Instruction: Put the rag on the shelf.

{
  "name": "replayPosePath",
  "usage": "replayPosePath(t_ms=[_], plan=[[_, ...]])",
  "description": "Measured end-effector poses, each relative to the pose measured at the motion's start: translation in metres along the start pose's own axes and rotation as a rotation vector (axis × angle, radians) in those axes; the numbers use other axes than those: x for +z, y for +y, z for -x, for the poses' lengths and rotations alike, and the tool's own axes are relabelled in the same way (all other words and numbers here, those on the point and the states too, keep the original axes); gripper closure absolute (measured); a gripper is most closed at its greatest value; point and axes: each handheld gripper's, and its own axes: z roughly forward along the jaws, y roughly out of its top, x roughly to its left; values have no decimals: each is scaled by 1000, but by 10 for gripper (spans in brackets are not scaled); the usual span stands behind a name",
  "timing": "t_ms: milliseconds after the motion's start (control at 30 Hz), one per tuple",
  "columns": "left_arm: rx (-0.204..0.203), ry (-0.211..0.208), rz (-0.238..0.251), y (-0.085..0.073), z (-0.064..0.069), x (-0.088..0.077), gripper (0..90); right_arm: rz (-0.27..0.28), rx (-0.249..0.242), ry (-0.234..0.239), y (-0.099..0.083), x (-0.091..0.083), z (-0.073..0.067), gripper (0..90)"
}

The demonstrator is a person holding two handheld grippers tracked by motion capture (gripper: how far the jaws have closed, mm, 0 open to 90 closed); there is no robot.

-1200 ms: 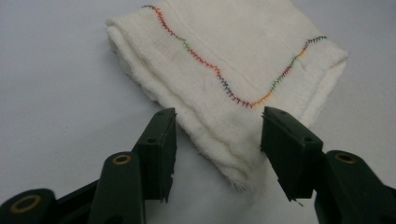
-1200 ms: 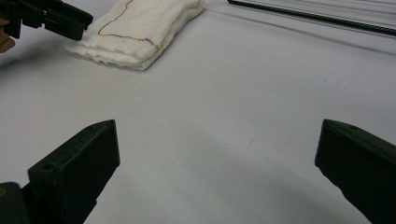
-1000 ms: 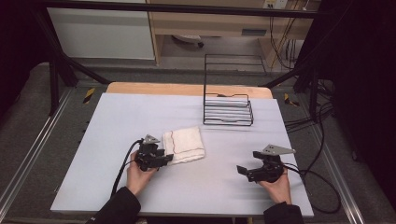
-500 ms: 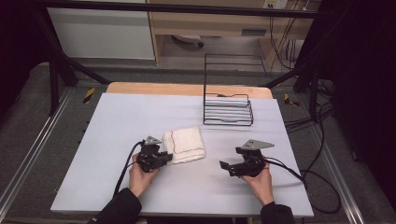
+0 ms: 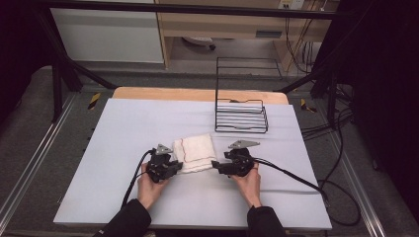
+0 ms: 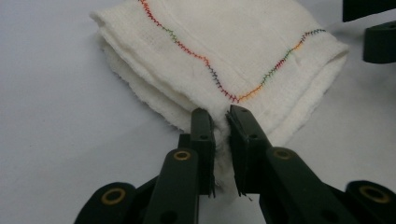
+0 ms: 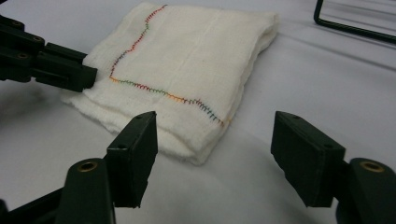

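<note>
A folded white cloth (image 5: 195,152) with a line of coloured stitching lies on the white table cover (image 5: 138,123). My left gripper (image 5: 179,165) is at its left edge. In the left gripper view my left gripper (image 6: 220,116) has just been closing and is shut on the cloth (image 6: 233,46), a fold of which is pinched between the pads. My right gripper (image 5: 215,165) is at the cloth's near right corner. Its jaws (image 7: 215,135) have just been closing but stand open around the corner of the cloth (image 7: 187,60), not touching it.
A black wire basket (image 5: 241,116) stands on the table behind the cloth, its rim (image 7: 355,28) at the upper right of the right gripper view. Cables trail from both grippers toward the table's near edge and right side.
My right gripper has moved left across the table to the cloth's right corner, and its jaws have narrowed. My left gripper has stayed at the cloth's left edge and closed on it.
</note>
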Motion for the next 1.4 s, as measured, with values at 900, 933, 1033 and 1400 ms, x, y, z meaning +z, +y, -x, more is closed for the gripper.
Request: replayPosePath(t_ms=[900, 933, 1033, 1400], plan=[[-18, -66, -12, -1, -9, -14, 823, -37, 136, 63, 0, 2, -22, 830], [-17, -77, -17, -2, -7, -16, 823, -47, 136, 62, -3, -1, -24, 830], [8, -85, -31, -3, 1, -21, 820, -69, 120, 45, -10, -7, -31, 829], [73, -13, 48, 12, -15, -32, 473, -1, 32, 39, -17, -21, -26, 496]])
